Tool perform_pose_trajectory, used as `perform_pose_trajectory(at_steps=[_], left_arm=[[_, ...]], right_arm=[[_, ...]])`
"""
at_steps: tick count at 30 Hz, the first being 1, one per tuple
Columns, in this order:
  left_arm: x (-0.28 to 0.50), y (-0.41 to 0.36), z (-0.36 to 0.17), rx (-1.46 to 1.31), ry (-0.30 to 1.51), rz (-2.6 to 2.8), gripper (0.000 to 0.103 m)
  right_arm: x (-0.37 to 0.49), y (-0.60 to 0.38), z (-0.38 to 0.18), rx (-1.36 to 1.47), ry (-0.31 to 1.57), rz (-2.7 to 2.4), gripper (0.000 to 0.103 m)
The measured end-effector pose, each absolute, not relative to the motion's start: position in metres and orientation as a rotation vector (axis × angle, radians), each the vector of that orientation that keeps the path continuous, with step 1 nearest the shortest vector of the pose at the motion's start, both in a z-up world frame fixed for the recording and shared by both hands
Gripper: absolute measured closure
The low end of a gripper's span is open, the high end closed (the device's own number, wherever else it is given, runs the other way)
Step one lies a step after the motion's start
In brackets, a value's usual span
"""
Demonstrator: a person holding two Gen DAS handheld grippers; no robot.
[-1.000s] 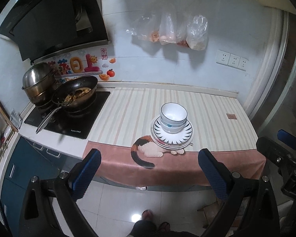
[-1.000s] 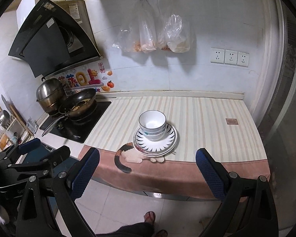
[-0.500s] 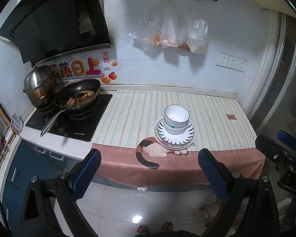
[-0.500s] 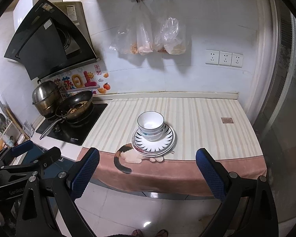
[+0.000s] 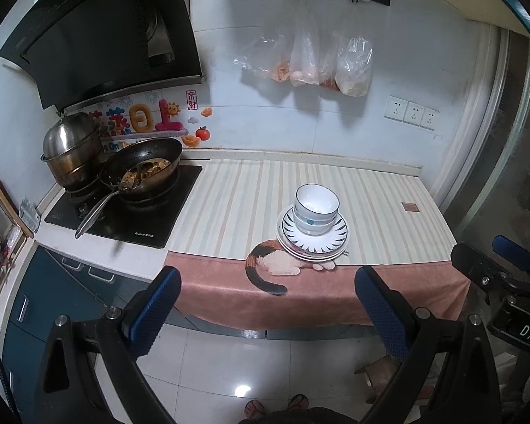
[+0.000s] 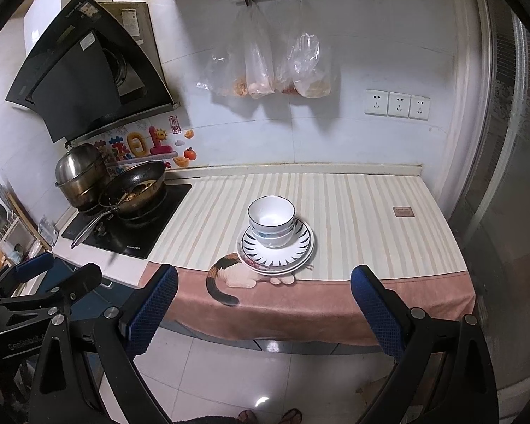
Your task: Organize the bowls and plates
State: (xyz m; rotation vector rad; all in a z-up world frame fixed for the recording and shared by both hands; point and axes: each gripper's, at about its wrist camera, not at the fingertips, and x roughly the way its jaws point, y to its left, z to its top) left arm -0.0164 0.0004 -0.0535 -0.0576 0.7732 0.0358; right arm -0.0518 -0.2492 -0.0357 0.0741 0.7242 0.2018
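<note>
White bowls (image 5: 316,208) (image 6: 271,219) sit nested on a stack of white plates (image 5: 335,243) (image 6: 300,251) with black ray patterns, near the front of a striped counter mat (image 5: 251,198) (image 6: 353,205). My left gripper (image 5: 266,300) is open and empty, held well back from the counter, over the floor. My right gripper (image 6: 263,300) is also open and empty, equally far back. The right gripper shows at the right edge of the left wrist view (image 5: 505,268); the left gripper shows at the lower left of the right wrist view (image 6: 42,282).
A hob (image 5: 123,212) at the left holds a frying pan with food (image 5: 141,169) and a steel pot (image 5: 70,152). Plastic bags (image 5: 311,60) hang on the wall. A range hood (image 5: 99,31) hangs over the hob. A pink cat-print cloth (image 5: 300,293) hangs over the counter edge.
Both grippers have drawn back and risen slightly from the counter; the stack looks smaller and farther. Bowls and plates have not moved.
</note>
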Motion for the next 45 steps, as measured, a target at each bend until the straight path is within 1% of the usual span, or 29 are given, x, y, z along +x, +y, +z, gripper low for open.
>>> perform_pose_trajectory(at_steps=[45], left_arm=[[-0.022,0.008,-0.047,-0.063,0.765,0.028,0.002]], right_arm=[[-0.064,-0.233,-0.036,0.063,0.735,0.172,0.003]])
